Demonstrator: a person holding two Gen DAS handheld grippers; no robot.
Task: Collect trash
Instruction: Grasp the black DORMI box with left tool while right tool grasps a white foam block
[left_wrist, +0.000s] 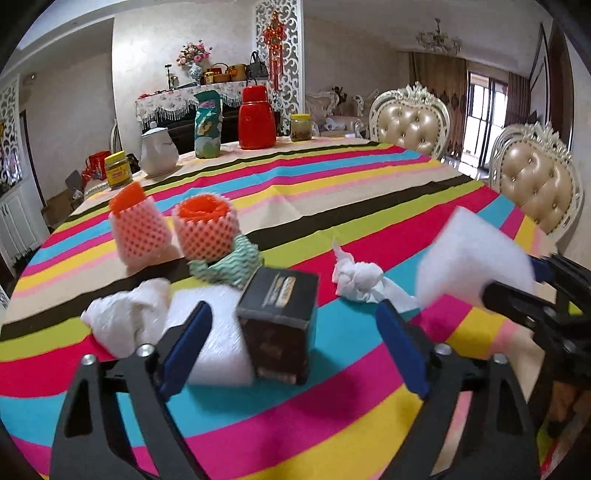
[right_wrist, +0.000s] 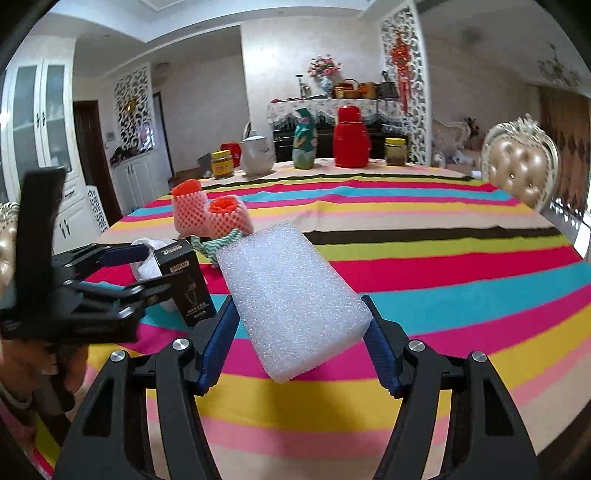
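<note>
While clamped in right tool (right_wrist: 301, 334), foam block (right_wrist: 291, 295), above striped tablecloth (right_wrist: 461, 295).

Standing around a table (left_wrist: 332, 192) draped in a rainbow-striped cloth, with two cream tufted chairs (left_wrist: 410, 122) carved in ornate white frames sitting at its far right edge. Backing the scene with pale textured walls, a white fretwork screen (left_wrist: 279, 55) carrying a red knot ornament (left_wrist: 275, 40), and a dark sideboard (right_wrist: 325, 110) under a fringed floral cloth bearing flowers and handbags. Glowing with daylight through glazed doors (left_wrist: 484, 107) beside brown curtains, under a chandelier (left_wrist: 437, 38), with white cabinets (right_wrist: 40, 118) lining the left.
</note>
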